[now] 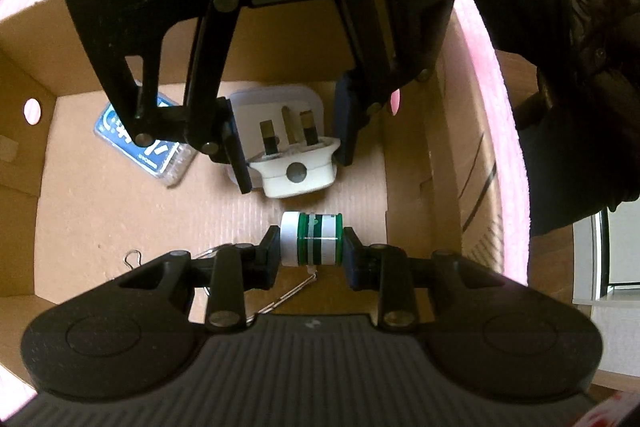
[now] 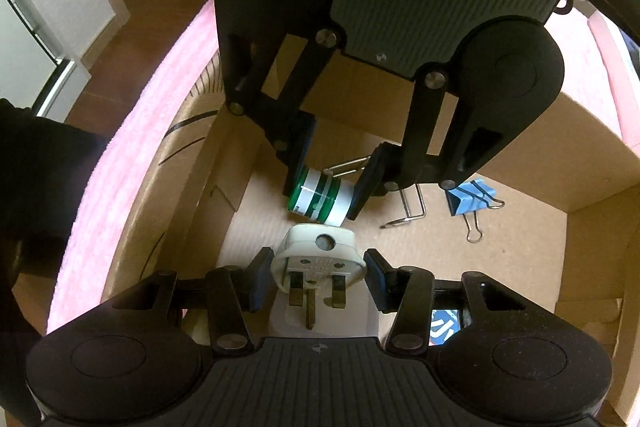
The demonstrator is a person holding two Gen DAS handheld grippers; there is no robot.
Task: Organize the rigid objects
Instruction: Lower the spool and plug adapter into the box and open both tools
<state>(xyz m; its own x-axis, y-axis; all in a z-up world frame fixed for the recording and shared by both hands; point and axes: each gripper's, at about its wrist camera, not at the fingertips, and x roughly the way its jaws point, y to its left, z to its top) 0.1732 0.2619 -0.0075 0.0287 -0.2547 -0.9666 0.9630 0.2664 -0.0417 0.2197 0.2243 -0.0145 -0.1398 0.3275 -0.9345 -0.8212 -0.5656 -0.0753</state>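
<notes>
Inside the cardboard box point(image 1: 100, 163) our left gripper point(image 1: 311, 245) pinches a green-and-white spool point(image 1: 312, 245) end to end. Facing it, our right gripper point(image 2: 318, 273) clamps a white three-pin plug point(image 2: 316, 257), prongs toward its camera. A blue binder clip point(image 2: 472, 197) lies on the box floor.

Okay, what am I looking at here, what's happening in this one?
A person is working with two hand-held grippers, both pointed down into a cardboard box. The left gripper is shut on a small green and white spool. The right gripper is shut on a white three-pin plug, pins towards its camera. Both items are low inside the box; whether either touches the floor is unclear. Already lying in the box: a blue binder clip, a loose wire clip and a blue packet.
</notes>
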